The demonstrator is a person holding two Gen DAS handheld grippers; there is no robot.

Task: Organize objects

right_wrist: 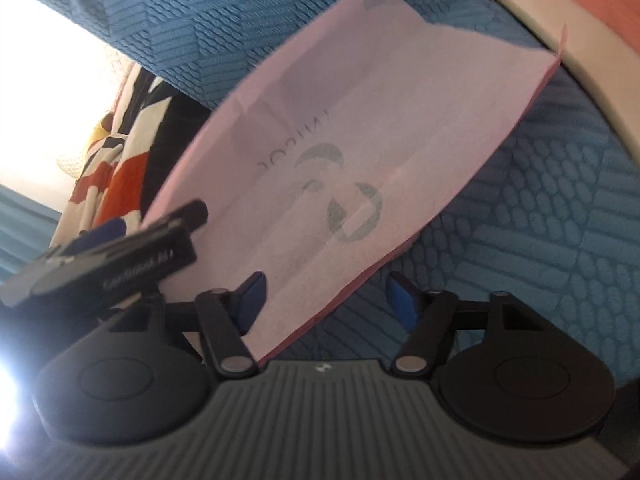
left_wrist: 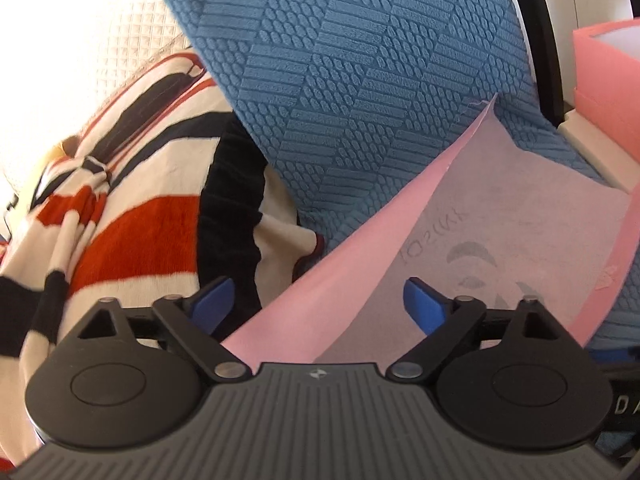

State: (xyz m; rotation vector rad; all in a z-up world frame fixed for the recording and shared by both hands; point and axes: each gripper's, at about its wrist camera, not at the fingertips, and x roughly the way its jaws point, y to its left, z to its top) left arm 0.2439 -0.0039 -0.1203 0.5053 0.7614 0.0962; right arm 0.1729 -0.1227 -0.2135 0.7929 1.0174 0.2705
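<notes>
A flat pink bag with a grey round logo lies tilted against the blue textured cushion. My left gripper stands open, its blue fingers straddling the bag's lower end without pressing on it. In the right wrist view the same pink bag slants from lower left to upper right. My right gripper is open around the bag's lower edge; its left pad sits close to the bag and its right pad stands apart over the cushion. The black body of the left tool shows at the left.
A cream, red and black striped garment is bunched to the left of the cushion. A pink box stands at the right beside a black curved frame. Bright light washes out the upper left.
</notes>
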